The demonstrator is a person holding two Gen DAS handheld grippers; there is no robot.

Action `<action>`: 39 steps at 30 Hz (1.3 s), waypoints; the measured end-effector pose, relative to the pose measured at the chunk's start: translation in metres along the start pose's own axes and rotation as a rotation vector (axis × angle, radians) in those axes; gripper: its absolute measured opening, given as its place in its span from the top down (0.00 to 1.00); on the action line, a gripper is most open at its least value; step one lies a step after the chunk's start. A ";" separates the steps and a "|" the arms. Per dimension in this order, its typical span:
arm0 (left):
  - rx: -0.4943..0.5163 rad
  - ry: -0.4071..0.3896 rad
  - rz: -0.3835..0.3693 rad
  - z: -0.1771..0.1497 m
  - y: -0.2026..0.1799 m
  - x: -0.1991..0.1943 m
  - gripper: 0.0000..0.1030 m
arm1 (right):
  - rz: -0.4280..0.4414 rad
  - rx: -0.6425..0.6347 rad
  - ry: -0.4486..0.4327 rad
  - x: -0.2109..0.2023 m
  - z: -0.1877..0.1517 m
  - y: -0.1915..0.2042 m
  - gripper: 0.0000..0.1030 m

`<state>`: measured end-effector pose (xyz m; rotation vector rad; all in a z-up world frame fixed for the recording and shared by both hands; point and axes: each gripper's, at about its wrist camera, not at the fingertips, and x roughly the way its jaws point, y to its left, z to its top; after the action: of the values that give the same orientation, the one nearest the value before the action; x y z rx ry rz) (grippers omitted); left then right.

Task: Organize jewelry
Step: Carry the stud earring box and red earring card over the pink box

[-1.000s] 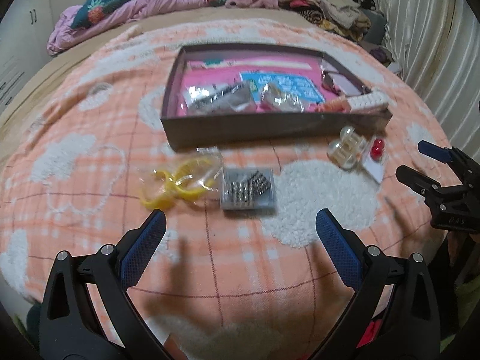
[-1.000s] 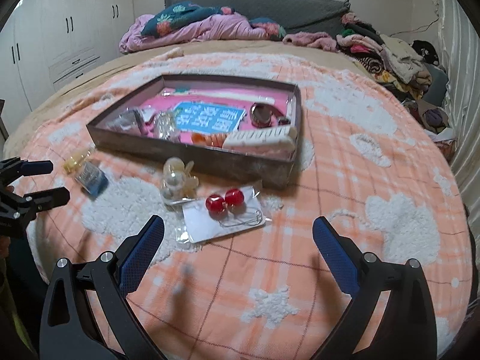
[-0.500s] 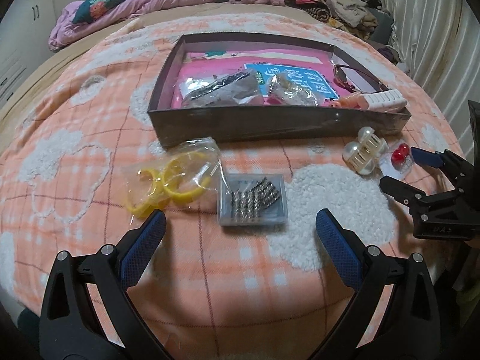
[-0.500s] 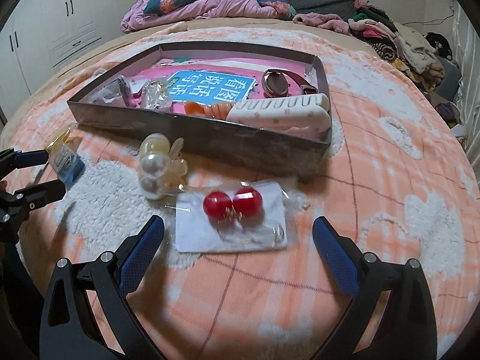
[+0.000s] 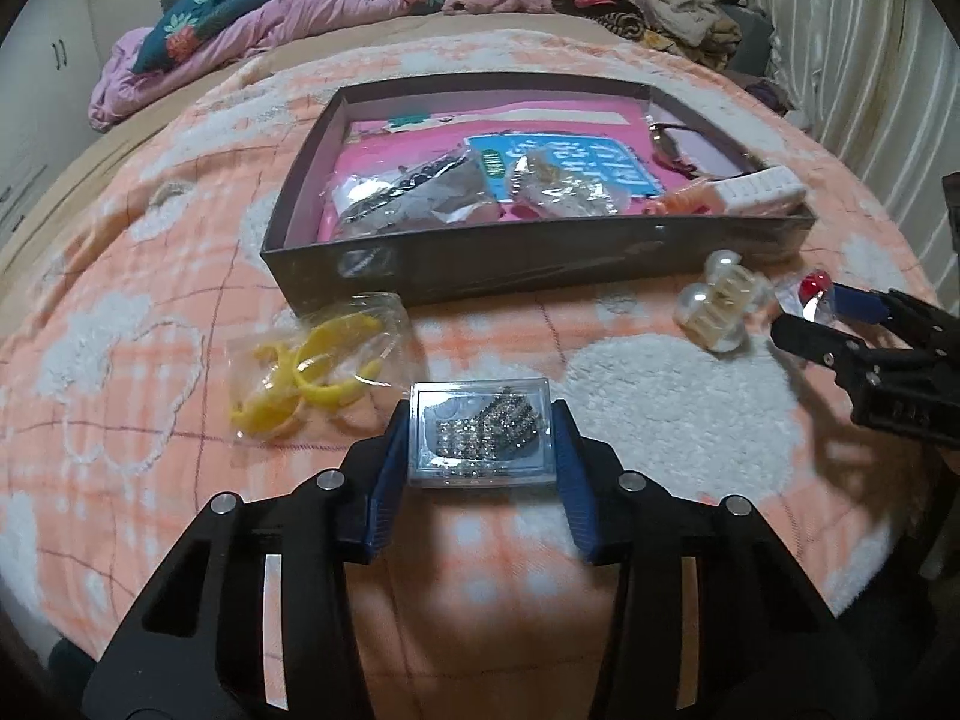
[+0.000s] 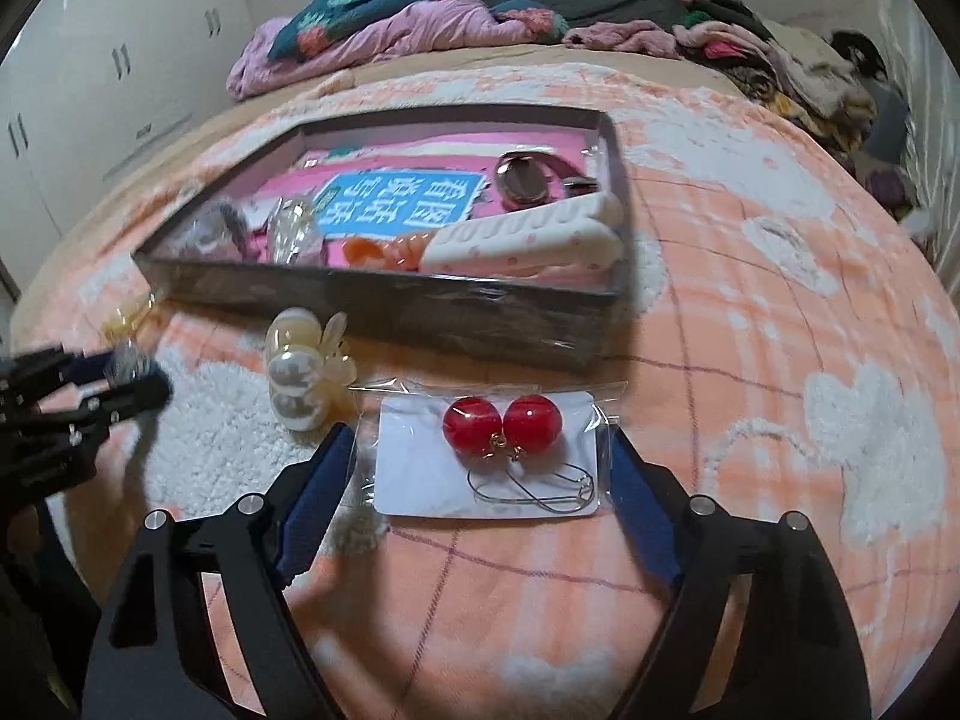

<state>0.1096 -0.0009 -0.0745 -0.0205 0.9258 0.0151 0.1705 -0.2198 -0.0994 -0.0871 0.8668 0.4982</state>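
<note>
On the bed's orange blanket, the left hand-held gripper has just closed on the clear box of rhinestone pieces, while the right hand-held gripper, jaws narrowing, brackets the red earring packet near the tray without clearly pinching it.

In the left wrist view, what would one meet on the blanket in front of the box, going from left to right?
Bag of yellow rings → clear case of rhinestone pieces, gripped by the left gripper → pearl hair claw → red earrings at the right gripper.
</note>
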 end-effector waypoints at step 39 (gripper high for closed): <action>-0.091 -0.224 -0.030 0.076 0.028 -0.061 0.64 | 0.041 -0.025 -0.333 -0.091 0.050 0.022 0.21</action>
<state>0.1330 0.0283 0.0193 -0.1155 0.7004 0.0311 0.1470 -0.2216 0.0042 -0.0078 0.5369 0.5441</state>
